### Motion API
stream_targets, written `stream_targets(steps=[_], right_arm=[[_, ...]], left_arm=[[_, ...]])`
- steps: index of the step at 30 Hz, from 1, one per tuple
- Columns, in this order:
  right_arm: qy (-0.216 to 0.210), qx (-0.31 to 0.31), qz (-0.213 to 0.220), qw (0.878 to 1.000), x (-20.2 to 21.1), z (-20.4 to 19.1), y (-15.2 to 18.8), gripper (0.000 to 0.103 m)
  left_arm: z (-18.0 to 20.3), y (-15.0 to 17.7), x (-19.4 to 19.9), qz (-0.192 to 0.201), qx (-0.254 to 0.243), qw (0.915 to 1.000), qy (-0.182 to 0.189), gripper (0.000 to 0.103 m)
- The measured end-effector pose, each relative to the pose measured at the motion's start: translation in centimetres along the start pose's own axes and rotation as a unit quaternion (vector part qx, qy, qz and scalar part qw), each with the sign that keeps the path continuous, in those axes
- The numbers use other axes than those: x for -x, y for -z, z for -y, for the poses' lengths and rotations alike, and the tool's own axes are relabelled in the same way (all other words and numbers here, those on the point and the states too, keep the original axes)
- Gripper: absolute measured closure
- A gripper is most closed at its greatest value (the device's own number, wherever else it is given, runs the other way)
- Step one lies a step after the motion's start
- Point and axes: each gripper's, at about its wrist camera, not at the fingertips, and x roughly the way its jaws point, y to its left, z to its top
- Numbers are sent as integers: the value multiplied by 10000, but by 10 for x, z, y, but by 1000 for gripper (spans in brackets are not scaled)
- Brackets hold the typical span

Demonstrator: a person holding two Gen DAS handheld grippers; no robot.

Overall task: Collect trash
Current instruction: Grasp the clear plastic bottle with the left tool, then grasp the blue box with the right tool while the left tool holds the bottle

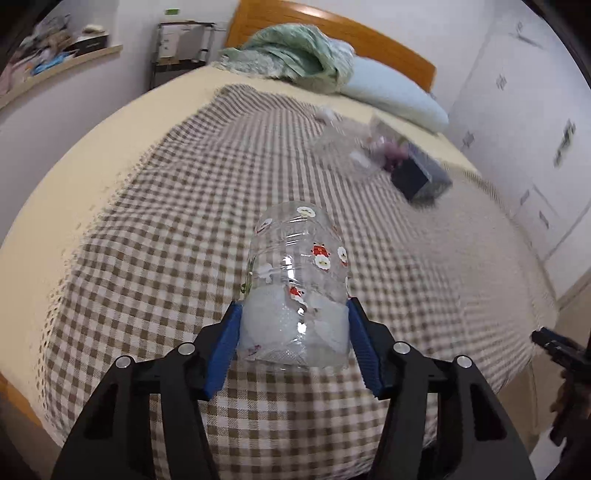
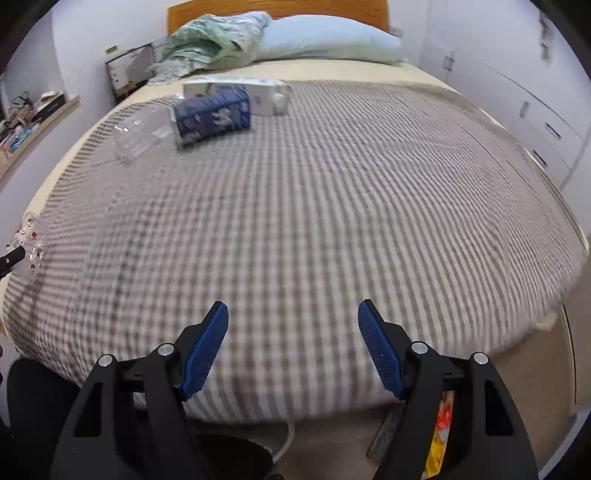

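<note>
A clear plastic jar [image 1: 299, 266] with small red-and-white stickers and white paper inside lies on the checked bedspread [image 1: 147, 240]. My left gripper [image 1: 295, 308] is shut on its near end, a blue pad against each side. The right wrist view shows the same jar [image 2: 31, 240] at the far left edge. My right gripper [image 2: 292, 308] stands open above the bed's near edge with nothing between its fingers. Farther up the bed lie a clear plastic cup [image 2: 138, 133], a blue carton [image 2: 212, 114] and a white box [image 2: 236, 90].
A pale pillow [image 2: 332, 42] and a green blanket [image 2: 207, 40] lie by the wooden headboard [image 1: 332, 26]. White drawers [image 2: 535, 122] line the right wall, a cluttered shelf [image 2: 33, 110] the left. On the floor below the bed lies a colourful wrapper [image 2: 441, 424].
</note>
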Motion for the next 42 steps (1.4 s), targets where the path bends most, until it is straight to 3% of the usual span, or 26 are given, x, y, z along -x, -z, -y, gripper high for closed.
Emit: stream_targets(steps=[2,4,6,7,9,10,12,14,15,17,19,20,22,23,24,25,26,28,29,31,33,35,37,39,42], right_arm=[[-128,359,85,9992,-10,-10,-30,32],[-229,1262,332,9912,-24,-28,-72,23],[-147,2202,561,9737,-38,-43,-106,22],[41,2881,602,9557,-51,-54,-128,22],[377,4098,492,9101,-76,-76,-166,22],[462,4871,313,8716,-94,-90,-188,22],[626,5718,-37,8180,-119,-109,-211,22],[766,6555,-572,7492,-149,-132,-228,22],[810,6867,-650,7195,-159,-141,-232,22],[836,7550,-668,6469,-181,-158,-231,22],[860,7830,-1015,6076,-208,-168,-233,22],[790,7868,-1254,5992,-225,-172,-234,22],[558,7747,-1699,6065,-247,-176,-234,24],[397,7577,-1913,6226,-256,-177,-233,28],[302,7260,-2151,6524,-262,-177,-235,36],[330,7027,-2148,6775,-262,-174,-240,37],[147,6624,-2156,7173,-253,-166,-250,37],[-769,5515,-2420,7946,-224,-139,-270,38],[-1093,4987,-2367,8266,-200,-121,-274,38],[-1479,4174,-2412,8636,-160,-92,-266,38],[-1474,3452,-2416,8948,-125,-65,-240,37],[-1253,2312,-2609,9289,-107,-36,-201,34],[-1322,1449,-2622,9449,-105,-17,-161,26],[-1238,1096,-2334,9582,-111,-9,-125,26],[-789,581,-1400,9853,-108,8,-85,26]], left_arm=[[-1,-5,8,152,246,9995,96,49],[1,-14,10,288,543,9980,168,49],[4,-21,9,402,743,9961,260,49],[6,-25,6,470,827,9951,271,49],[11,-31,-4,545,887,9942,277,49],[14,-39,-13,569,882,9941,258,49],[21,-42,-24,586,860,9944,200,48],[25,-41,-41,461,904,9948,106,48],[29,-38,-47,361,924,9950,97,48],[36,-32,-56,248,824,9962,110,48],[43,-29,-63,232,576,9981,8,48],[45,-28,-66,230,493,9985,-29,48],[48,-26,-74,206,397,9990,-53,48],[48,-26,-77,178,392,9991,-41,48],[48,-25,-79,147,366,9992,-22,48],[49,-24,-80,145,335,9993,-43,48],[49,-26,-81,158,309,9994,-33,48],[50,-24,-78,185,301,9994,51,48],[49,-23,-77,179,324,9993,105,48],[52,-21,-76,133,328,9992,168,48],[57,-21,-73,134,265,9994,180,48],[64,-22,-65,205,242,9992,237,47],[71,-22,-55,253,302,9986,341,48],[79,-19,-47,233,355,9984,364,47],[89,-5,-28,139,498,9979,382,47]])
